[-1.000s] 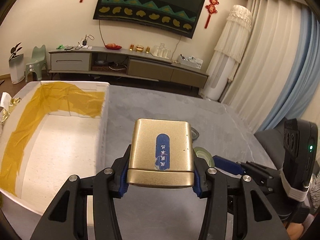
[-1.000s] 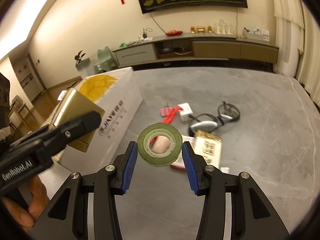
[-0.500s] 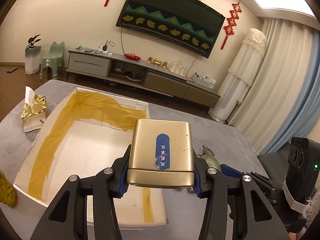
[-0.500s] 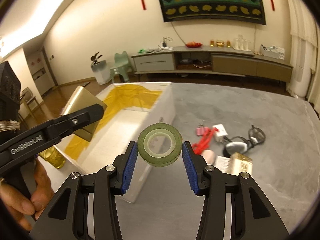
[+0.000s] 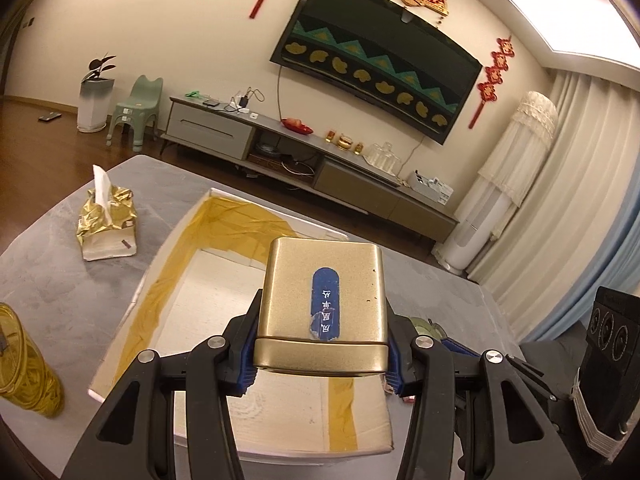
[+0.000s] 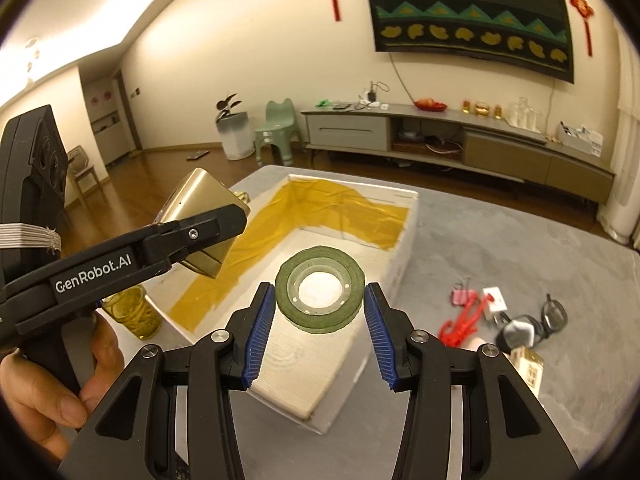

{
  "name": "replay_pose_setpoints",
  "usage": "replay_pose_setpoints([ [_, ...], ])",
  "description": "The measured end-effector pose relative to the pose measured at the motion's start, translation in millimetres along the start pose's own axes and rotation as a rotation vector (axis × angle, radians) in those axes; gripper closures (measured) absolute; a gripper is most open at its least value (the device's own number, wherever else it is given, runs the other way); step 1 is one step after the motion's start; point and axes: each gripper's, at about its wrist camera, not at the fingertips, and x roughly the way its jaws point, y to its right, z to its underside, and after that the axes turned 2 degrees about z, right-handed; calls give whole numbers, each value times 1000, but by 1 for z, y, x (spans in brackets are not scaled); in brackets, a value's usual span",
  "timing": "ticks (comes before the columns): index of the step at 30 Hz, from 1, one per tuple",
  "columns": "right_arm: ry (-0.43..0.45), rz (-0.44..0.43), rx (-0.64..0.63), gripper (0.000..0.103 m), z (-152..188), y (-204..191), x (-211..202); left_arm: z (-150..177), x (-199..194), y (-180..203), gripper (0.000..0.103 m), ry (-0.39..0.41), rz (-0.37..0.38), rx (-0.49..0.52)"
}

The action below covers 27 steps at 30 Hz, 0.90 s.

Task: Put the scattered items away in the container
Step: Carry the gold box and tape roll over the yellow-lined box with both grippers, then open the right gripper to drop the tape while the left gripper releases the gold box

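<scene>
Nearest the lens, the left gripper (image 5: 322,354) clamps a gold tin (image 5: 322,308) by its sides, tilted fwd over the white box (image 6: 402,248) — prob. lined up for a drop inside. The right gripper (image 6: 320,312) pinches a green tape roll (image 6: 320,294) flat-on, also above the box interior. A hand (image 6: 48,392) grips the left handle. Farther right on the table — glasses (image 6: 540,320), red clips (image 6: 464,318) & a small carton (image 6: 528,362) await, still outside.
</scene>
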Motion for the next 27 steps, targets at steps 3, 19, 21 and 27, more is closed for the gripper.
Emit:
replay_pose_setpoints([
  [3, -2, -9, -27, 54, -5, -11, 10, -3, 0, -10, 53, 1, -14, -21],
  [19, -42, -16, -85, 54, -1, -24, 56, -25, 34, -24, 53, -63, -114, 54],
  [21, -43, -10, -97, 54, -7, -20, 62, -37, 43, -24, 53, -59, -116, 72],
  [27, -70, -33, -31, 56, -27, 9, 82, -55, 82, -41, 53, -130, -118, 36],
])
